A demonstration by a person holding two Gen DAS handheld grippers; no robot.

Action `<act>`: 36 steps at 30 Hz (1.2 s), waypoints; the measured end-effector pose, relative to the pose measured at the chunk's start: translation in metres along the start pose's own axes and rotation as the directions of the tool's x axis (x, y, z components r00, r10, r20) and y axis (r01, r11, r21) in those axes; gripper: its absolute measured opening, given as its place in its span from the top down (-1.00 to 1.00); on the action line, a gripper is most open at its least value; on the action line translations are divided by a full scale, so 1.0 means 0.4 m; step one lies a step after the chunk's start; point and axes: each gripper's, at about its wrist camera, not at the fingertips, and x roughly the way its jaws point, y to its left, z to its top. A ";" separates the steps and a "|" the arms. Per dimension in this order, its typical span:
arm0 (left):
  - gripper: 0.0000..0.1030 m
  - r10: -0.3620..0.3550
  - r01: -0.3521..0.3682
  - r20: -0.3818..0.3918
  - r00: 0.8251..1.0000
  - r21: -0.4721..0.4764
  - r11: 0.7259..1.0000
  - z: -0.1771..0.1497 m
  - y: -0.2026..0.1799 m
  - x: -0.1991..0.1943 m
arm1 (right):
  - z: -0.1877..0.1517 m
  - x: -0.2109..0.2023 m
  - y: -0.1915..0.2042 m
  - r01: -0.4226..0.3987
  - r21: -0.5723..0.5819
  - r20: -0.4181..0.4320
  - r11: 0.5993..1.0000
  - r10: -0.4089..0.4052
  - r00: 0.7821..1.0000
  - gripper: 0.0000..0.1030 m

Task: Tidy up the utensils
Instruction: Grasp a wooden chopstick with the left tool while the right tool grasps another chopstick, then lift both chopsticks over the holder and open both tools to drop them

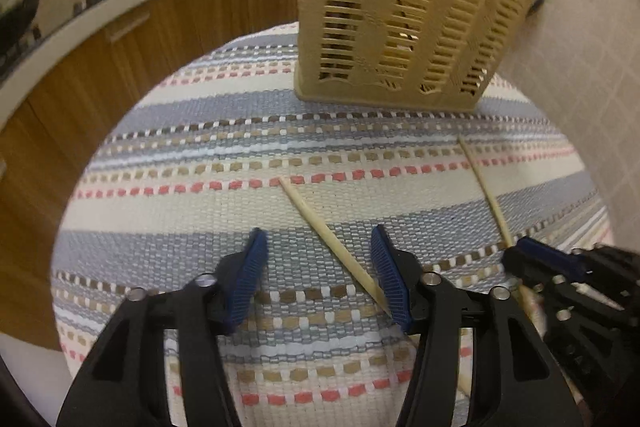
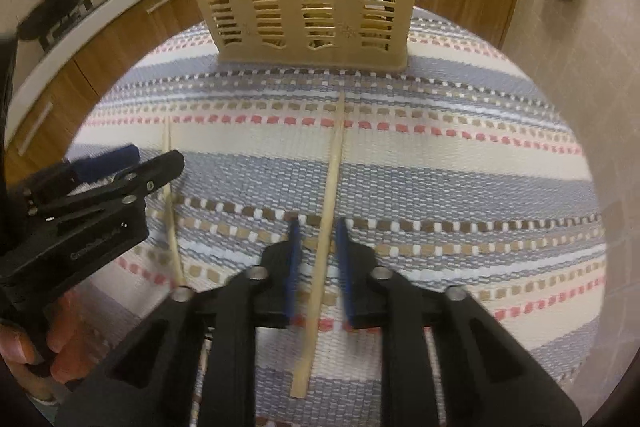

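On a striped woven cloth of blue, cream, pink and brown bands lie two pale wooden chopsticks, well apart, in front of a beige slotted plastic utensil basket that stands upright at the far edge of the cloth. From the left wrist view, the left gripper has its blue-padded black jaws spread, with the left chopstick lying slantwise on the cloth between them; its near end runs close under the right-hand pad, and the pads do not press it. From the right wrist view, the right gripper has its jaws drawn close together on either side of the right chopstick, which lies nearly straight toward the basket; a thin gap shows on each side, so the stick is straddled but not pinched. A person's hand holds the left tool. Behind are wooden cabinets and a tiled wall.
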 end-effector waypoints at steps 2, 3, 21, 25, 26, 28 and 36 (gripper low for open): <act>0.40 0.031 -0.032 0.015 0.999 0.047 0.998 -0.004 -0.009 0.001 | -0.009 -0.004 -0.007 -0.003 0.008 -0.001 1.000 0.003 1.000 0.88; 0.46 0.030 -0.031 0.017 0.999 0.054 0.998 -0.002 -0.011 0.004 | -0.010 -0.006 -0.014 -0.005 0.017 -0.001 1.000 0.005 1.000 0.89; 0.89 -0.250 0.245 -0.031 0.968 0.346 0.906 -0.033 0.032 -0.026 | -0.107 -0.068 -0.065 -0.066 0.283 -0.012 0.957 0.072 0.997 0.90; 0.64 -0.264 0.262 -0.038 0.964 0.315 0.912 -0.022 0.042 -0.024 | -0.080 -0.060 -0.058 -0.053 0.246 -0.049 0.968 0.067 0.997 0.86; 0.50 -0.261 0.260 -0.038 0.965 0.308 0.915 -0.020 0.042 -0.023 | -0.070 -0.058 -0.056 -0.048 0.230 -0.057 0.972 0.063 0.996 0.80; 0.48 -0.247 0.249 -0.045 0.968 0.297 0.922 -0.016 0.040 -0.028 | -0.047 -0.050 -0.055 -0.039 0.202 -0.064 0.979 0.053 0.997 0.68; 0.54 -0.166 0.210 -0.161 0.973 0.315 0.926 0.021 0.015 0.004 | 0.044 0.007 -0.062 -0.089 0.150 -0.132 0.985 0.109 0.985 0.56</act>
